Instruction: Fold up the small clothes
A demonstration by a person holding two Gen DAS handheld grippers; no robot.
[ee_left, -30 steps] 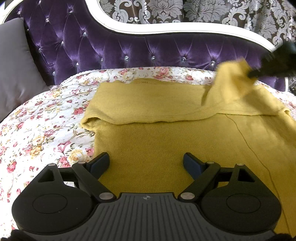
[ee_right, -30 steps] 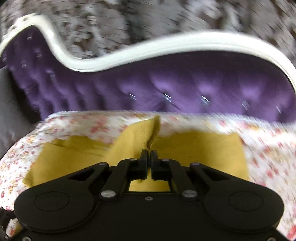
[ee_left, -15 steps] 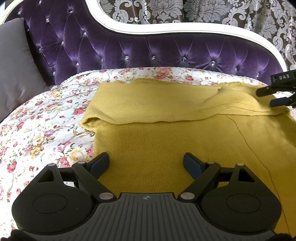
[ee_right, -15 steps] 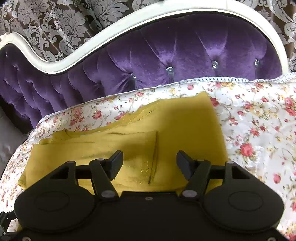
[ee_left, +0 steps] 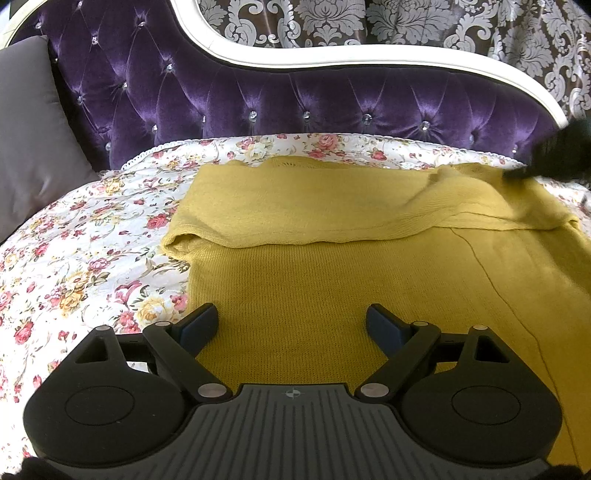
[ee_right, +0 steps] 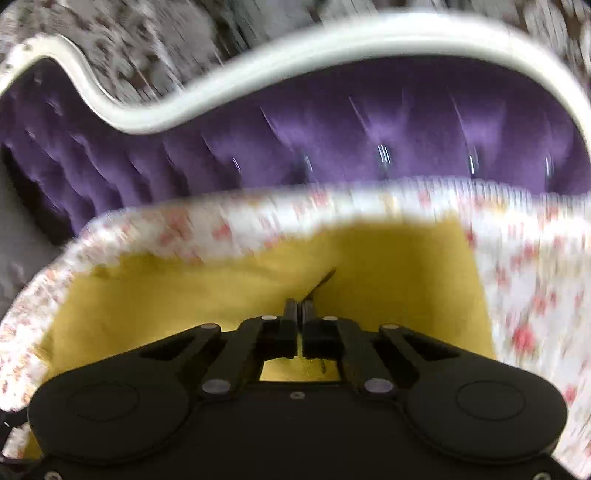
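Observation:
A mustard-yellow knit sweater (ee_left: 332, 280) lies flat on the floral bedspread (ee_left: 85, 258), its upper part folded over into a band (ee_left: 314, 206). My left gripper (ee_left: 291, 326) hovers low over the sweater's near part, jaws wide open and nothing between them. In the blurred right wrist view, my right gripper (ee_right: 299, 308) is shut, its tips pinching a crease of the yellow sweater (ee_right: 388, 273) near the far edge. From the left wrist view the right gripper (ee_left: 557, 155) shows as a dark blur at the sweater's far right corner.
A purple tufted headboard (ee_left: 295, 99) with a white curved frame rises just behind the bed. A grey pillow (ee_left: 29, 136) leans at the left. Patterned wallpaper (ee_left: 406, 22) is behind. Bare bedspread shows to the left of the sweater.
The right gripper laid down the raised yellow flap, opened, then shut again on the cloth near the far right corner. The left gripper stayed still and open.

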